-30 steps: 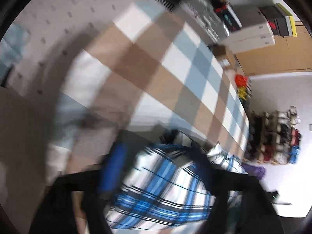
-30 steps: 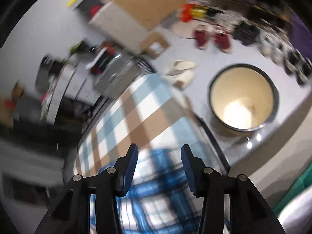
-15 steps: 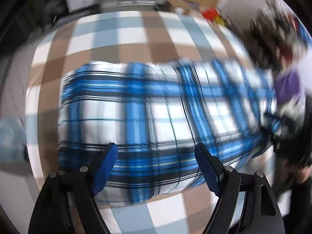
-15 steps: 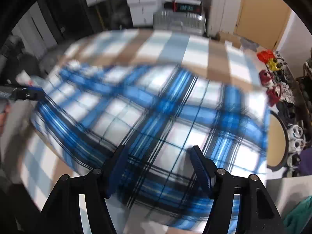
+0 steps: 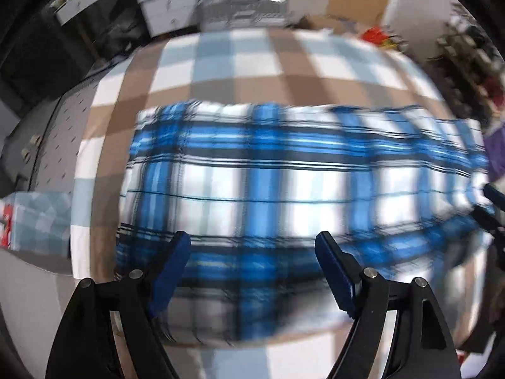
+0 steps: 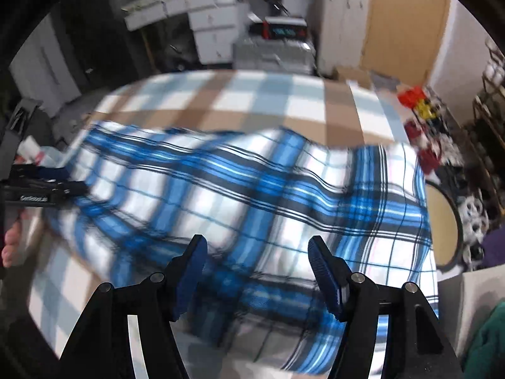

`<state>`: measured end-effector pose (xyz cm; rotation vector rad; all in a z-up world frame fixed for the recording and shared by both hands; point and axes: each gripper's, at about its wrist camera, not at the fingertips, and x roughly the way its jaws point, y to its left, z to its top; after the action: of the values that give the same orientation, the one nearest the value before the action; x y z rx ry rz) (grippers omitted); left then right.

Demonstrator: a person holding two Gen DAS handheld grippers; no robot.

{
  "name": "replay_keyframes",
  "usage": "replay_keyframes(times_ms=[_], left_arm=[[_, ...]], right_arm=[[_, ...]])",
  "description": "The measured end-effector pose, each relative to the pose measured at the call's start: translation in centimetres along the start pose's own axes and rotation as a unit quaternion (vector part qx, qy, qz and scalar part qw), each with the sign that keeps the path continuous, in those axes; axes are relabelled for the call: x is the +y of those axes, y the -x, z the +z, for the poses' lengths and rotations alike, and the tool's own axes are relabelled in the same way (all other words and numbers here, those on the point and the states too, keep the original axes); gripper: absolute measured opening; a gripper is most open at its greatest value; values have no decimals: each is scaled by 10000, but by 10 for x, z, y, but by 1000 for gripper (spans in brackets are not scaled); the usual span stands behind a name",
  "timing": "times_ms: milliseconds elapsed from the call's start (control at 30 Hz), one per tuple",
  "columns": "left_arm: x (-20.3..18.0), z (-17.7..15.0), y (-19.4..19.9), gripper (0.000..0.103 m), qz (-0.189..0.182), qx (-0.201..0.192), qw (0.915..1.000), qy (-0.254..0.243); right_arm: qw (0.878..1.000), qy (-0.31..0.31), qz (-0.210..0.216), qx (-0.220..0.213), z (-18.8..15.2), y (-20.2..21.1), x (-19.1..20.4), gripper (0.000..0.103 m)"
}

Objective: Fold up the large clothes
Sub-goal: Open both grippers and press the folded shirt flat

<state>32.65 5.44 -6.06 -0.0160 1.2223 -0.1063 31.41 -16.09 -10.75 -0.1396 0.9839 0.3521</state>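
On the checked tablecloth [image 5: 240, 53], the blue plaid garment [image 5: 284, 183] lay spread, apparently flat despite blur. The right gripper [image 6: 257, 252] had just opened wider, empty like the wide-open left gripper [image 5: 252, 249]; folding could begin.

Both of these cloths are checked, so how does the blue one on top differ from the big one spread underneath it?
The blue plaid garment has thin dark lines crossing bright blue and white bands; the checked cover shows plain blocks of brown, pale blue and white. The garment is smaller and lies on top; the cover reaches past it on the far and left sides. The garment ripples in folds near its right end; the cover looks flat. Both are checked fabrics with white squares.
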Motion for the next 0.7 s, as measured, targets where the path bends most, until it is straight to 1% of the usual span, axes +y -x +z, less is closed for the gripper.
replay_keyframes(times_ms=[33,67,100,133,167,200,233,267,300,333,367,400,467,500,533,567,600,633,667,700], left_arm=[[-8,-5,5,78,-154,-71,9998,-140],[-14,-9,5,78,-257,-100,9993,-262],[-22,-13,0,78,-275,-93,9988,-406],[-31,-19,-7,78,-124,-44,9982,-581],[-37,-21,-14,78,19,10,9977,-672],[-40,-23,-25,78,123,76,9972,-733],[-40,-24,-34,78,131,117,9973,-718],[-36,-22,-38,80,121,116,9976,-670],[-35,-21,-41,85,109,89,9981,-597],[-31,-20,-43,91,141,71,9986,-511],[-32,-21,-41,93,181,88,9986,-486],[-31,-21,-40,93,184,126,9986,-481],[-36,-22,-31,93,216,145,9986,-450],[-36,-24,-21,92,151,82,9989,-429],[-34,-24,-9,92,20,-85,9992,-386],[-33,-22,-6,92,-22,-223,9991,-364],[-33,-22,1,92,22,-392,9986,-360],[-34,-22,1,92,175,-473,9979,-408],[-36,-21,-4,92,351,-432,9973,-487],[-38,-22,-14,92,533,-279,9963,-617]], right_arm=[[9999,119,100,34,-2,-1,8,66],[9997,215,102,59,-4,-3,15,66],[9993,327,6,156,-8,-12,24,66],[9986,405,-101,332,-12,-22,29,66],[9967,473,-261,612,-19,-40,33,66],[9955,479,-345,738,-22,-52,35,66],[9952,511,-402,737,-27,-57,37,66],[9955,574,-473,595,-29,-58,39,67],[9949,607,-592,554,-30,-58,41,69],[9950,531,-624,577,-29,-57,42,69],[9954,377,-621,625,-28,-54,41,69],[9957,295,-612,625,-26,-50,40,69],[9975,185,-526,433,-22,-34,39,69],[9982,191,-509,254,-21,-22,38,69],[9981,206,-571,141,-20,-15,37,69],[9972,192,-718,32,-20,-8,34,70],[9962,141,-861,30,-22,-6,29,71],[9948,32,-1004,147,-23,-11,23,71],[9933,-99,-1101,344,-24,-21,16,71],[9908,-280,-1147,654,-29,-37,9,70]])
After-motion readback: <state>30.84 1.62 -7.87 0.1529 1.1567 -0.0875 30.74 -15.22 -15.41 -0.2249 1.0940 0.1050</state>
